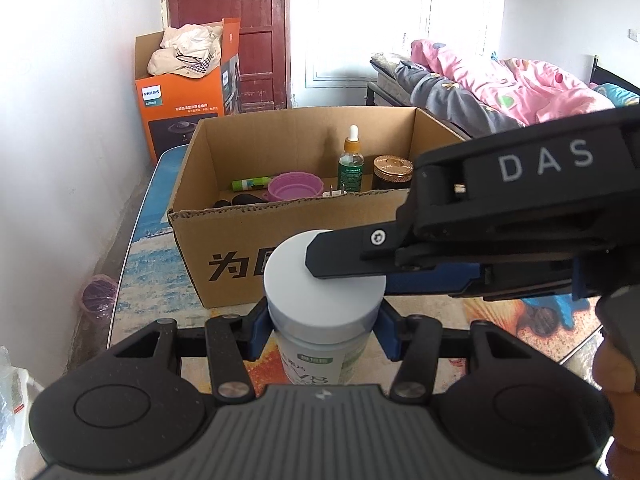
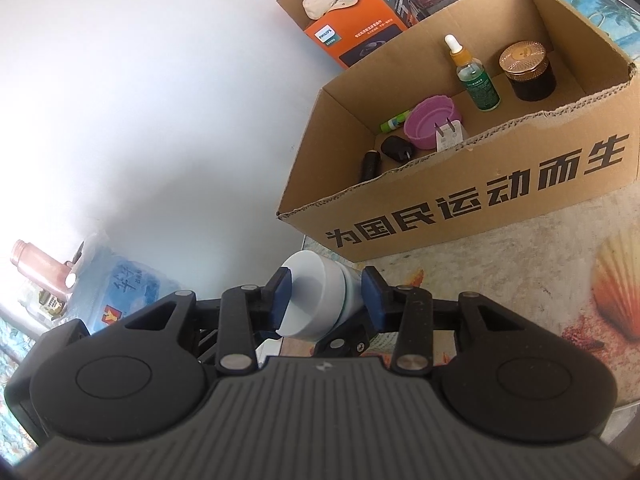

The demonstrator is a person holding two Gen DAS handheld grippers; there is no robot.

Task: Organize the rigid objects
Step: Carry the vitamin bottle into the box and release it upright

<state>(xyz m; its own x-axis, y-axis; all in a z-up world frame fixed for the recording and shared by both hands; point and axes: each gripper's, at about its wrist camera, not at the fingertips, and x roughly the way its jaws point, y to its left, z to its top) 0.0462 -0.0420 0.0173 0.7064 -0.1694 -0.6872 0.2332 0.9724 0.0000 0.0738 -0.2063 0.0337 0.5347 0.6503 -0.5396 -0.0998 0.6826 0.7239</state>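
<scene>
Two grippers meet here: your left gripper point(image 1: 322, 330) pinches the round white-lidded supplement jar point(image 1: 320, 320); your right gripper point(image 2: 326, 294) brackets its smooth cap, contact unclear.

Corrugated cardboard box point(image 1: 240, 240) — smooth matt plastic jar lid point(image 1: 296, 276).

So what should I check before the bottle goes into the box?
1. Left gripper on the bottle: ok, jaws clamp it on both sides under the lid.
2. Right gripper off the lid: cannot tell, jaws straddle it.
3. Lid seated: ok.
4. Free floor in the cardboard box: ok, bare patch in front of the dropper bottle and the jar.
5. Bottle above the box rim: not ok, it looks lower than the near wall's edge.
</scene>
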